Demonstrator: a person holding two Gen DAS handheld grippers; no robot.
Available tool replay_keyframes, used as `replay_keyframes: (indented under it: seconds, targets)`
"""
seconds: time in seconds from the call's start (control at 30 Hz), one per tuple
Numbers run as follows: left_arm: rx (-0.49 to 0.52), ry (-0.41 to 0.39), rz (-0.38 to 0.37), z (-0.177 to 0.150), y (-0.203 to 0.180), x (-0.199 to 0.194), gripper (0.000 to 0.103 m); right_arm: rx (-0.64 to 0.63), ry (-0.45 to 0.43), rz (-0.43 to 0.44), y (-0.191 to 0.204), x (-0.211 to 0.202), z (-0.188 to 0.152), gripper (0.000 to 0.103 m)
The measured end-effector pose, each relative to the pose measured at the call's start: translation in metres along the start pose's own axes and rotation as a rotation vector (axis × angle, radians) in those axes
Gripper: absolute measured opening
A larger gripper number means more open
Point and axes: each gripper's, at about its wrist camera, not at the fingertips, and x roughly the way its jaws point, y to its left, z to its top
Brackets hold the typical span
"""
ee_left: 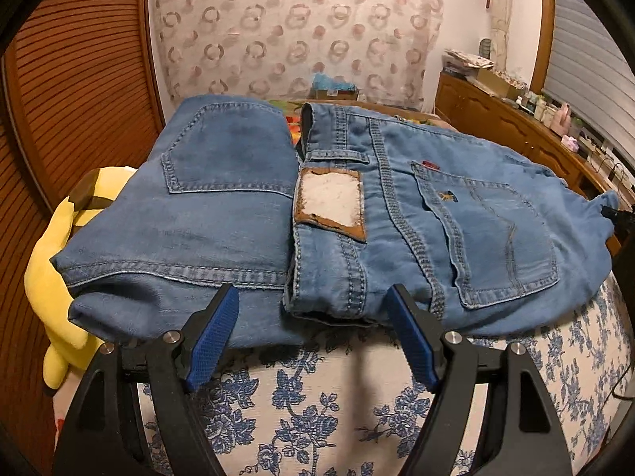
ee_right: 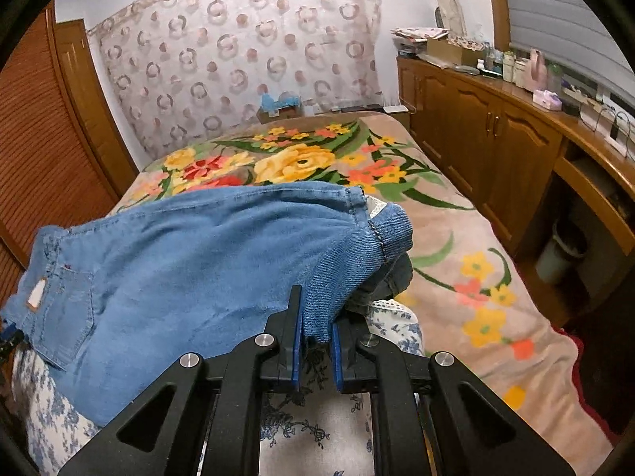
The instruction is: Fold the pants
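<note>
While the right gripper (ee_right: 315, 337) pinches the faded blue denim pants' (ee_left: 357, 214) leg end, the left gripper (ee_left: 313, 317) stands spread at the waistband; folding remains unfinished.

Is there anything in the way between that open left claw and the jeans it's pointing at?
Nothing visible. The left gripper stands open right at the near edge of the jeans, at the waistband, with only bare floral bedsheet below. The yellow plush toy lies off to the side.
</note>
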Motion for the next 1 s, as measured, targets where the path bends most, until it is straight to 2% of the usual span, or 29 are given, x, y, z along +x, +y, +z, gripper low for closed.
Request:
replay_keyframes:
  seconds: [0.03, 0.2, 0.33, 0.4, 0.5, 0.6, 0.87, 0.93, 0.97, 1.0]
  targets:
    - [0.000, -0.002, 0.002, -0.001, 0.000, -0.001, 0.077, -0.002, 0.003, 0.000, 0.002, 0.000, -0.001, 0.011]
    - [0.005, 0.012, -0.037, 0.002, -0.003, 0.006, 0.060, -0.005, 0.014, -0.006, 0.005, 0.006, -0.009, 0.011]
    - [-0.017, 0.019, -0.050, 0.004, -0.002, 0.013, 0.059, -0.010, 0.019, -0.006, 0.011, 0.004, -0.006, 0.011]
    - [-0.016, 0.012, -0.070, 0.005, -0.004, 0.011, 0.039, -0.018, 0.020, -0.005, 0.014, 0.004, -0.001, 0.011]
    - [0.004, -0.015, -0.080, 0.006, -0.008, 0.004, 0.026, -0.038, 0.013, -0.007, 0.015, 0.001, 0.004, 0.011]
    - [0.006, -0.049, -0.082, 0.010, -0.011, -0.007, 0.021, -0.052, -0.001, -0.007, 0.015, -0.005, 0.005, 0.010]
    - [0.005, -0.164, -0.086, 0.033, -0.011, -0.052, 0.017, -0.091, -0.092, -0.023, 0.016, -0.029, 0.001, 0.009]
    - [0.014, -0.189, -0.086, 0.035, -0.012, -0.065, 0.012, -0.097, -0.108, -0.022, 0.017, -0.037, -0.001, 0.009]
    - [0.012, -0.210, -0.067, 0.035, -0.011, -0.073, 0.002, -0.102, -0.113, -0.019, 0.018, -0.040, -0.003, 0.009]
    - [0.013, -0.224, -0.062, 0.035, -0.010, -0.080, 0.002, -0.107, -0.120, -0.017, 0.019, -0.044, -0.005, 0.009]
